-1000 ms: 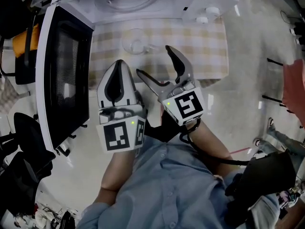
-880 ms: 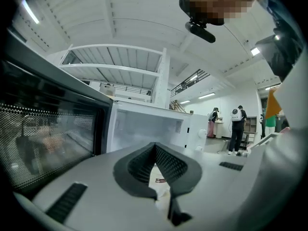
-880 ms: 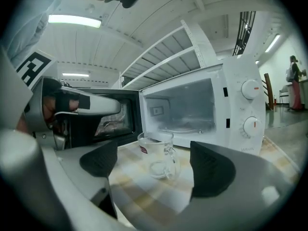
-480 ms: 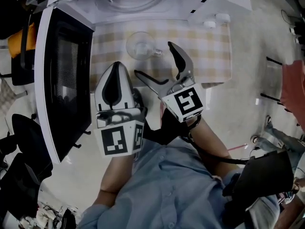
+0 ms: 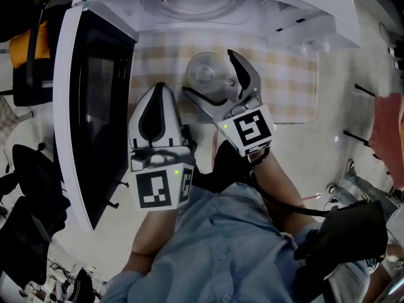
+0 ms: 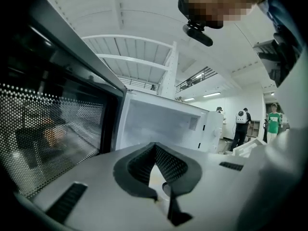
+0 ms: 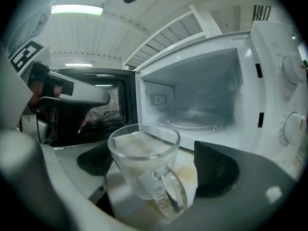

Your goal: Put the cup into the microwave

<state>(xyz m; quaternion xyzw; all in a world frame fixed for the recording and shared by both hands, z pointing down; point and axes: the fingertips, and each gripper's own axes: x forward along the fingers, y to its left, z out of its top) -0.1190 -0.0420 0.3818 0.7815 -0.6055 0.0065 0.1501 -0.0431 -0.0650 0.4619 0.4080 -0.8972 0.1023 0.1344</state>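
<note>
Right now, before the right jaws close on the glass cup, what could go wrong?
1. The cup is smooth glass standing between the open jaws of the right gripper, its handle facing that gripper; an off-centre squeeze might slip or twist it.
2. The shut left gripper sits close beside; a swing toward the microwave might bump it.

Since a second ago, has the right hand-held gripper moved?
Yes. The right hand-held gripper has advanced toward the microwave: its open jaws, then short of the cup, now flank it.
</note>
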